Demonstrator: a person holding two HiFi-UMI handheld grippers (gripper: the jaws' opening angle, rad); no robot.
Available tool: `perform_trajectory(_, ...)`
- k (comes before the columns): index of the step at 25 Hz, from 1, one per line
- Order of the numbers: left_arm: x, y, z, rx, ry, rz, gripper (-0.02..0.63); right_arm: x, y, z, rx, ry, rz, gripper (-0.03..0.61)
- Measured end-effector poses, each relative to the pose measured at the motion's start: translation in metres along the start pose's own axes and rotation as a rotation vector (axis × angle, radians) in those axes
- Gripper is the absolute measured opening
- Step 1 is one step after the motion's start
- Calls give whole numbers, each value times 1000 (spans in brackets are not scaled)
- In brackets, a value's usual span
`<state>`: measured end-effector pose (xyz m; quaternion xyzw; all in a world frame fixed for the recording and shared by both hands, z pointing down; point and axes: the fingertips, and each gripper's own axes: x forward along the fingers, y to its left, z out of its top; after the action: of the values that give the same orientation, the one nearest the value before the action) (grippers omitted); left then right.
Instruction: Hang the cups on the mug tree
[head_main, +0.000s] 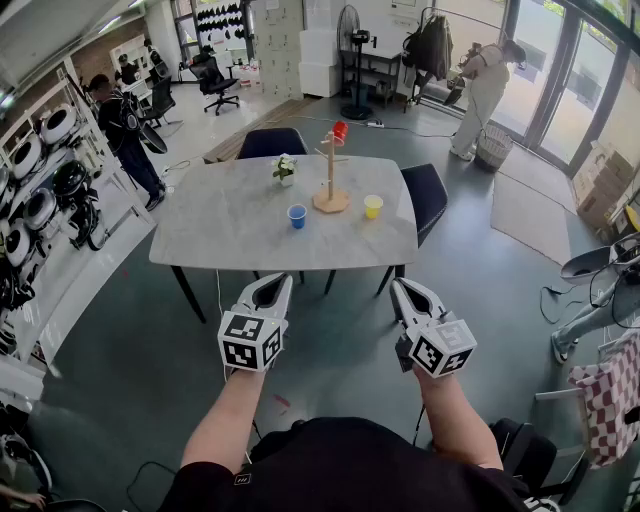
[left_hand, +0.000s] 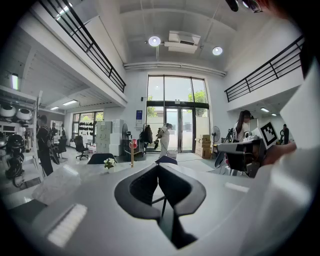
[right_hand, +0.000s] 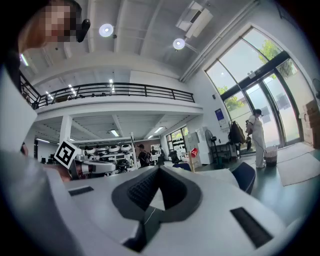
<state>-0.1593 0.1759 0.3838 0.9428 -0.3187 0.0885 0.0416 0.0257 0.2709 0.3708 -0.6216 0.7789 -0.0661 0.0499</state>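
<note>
three cups, one already on the mug tree, both grippers empty short of the table

the wooden mug tree (head_main: 331, 176) stands well ahead of the grippers, between their two lines, with a red cup (head_main: 340, 131) hung near its top. a blue cup (head_main: 297, 216) stands ahead of the left gripper (head_main: 274, 283) and a yellow cup (head_main: 373, 206) ahead of the right gripper (head_main: 403, 289). only the head view shows those two; the gripper views catch just the red cup and tree over the table edge. three cups, two grippers, each with jaws together on nothing. beyond them lie a grey stone-look table (head_main: 220, 235), a small flower pot (head_main: 284, 169), two dark chairs (head_main: 271, 142), a grey floor, glass doors and a railed mezzanine.
</note>
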Motion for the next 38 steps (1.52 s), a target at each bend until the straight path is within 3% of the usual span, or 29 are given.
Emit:
perform_trajectory(9,0,-12,-19,-18,31,4,11,-20,-6,-19,19,27,-27,9)
perform_trajectory(24,34,-66,-44,-16,102,0,11,-63,-63,-45,96,51,-76,11)
perform_trajectory(31,70,-47,-56,0,130,6,11,-32,-82,-61,108,94,-63,12)
perform_trajectory(38,140,5,-58,-13,128,-8,11,55,-103,-66,94,135,-33,12)
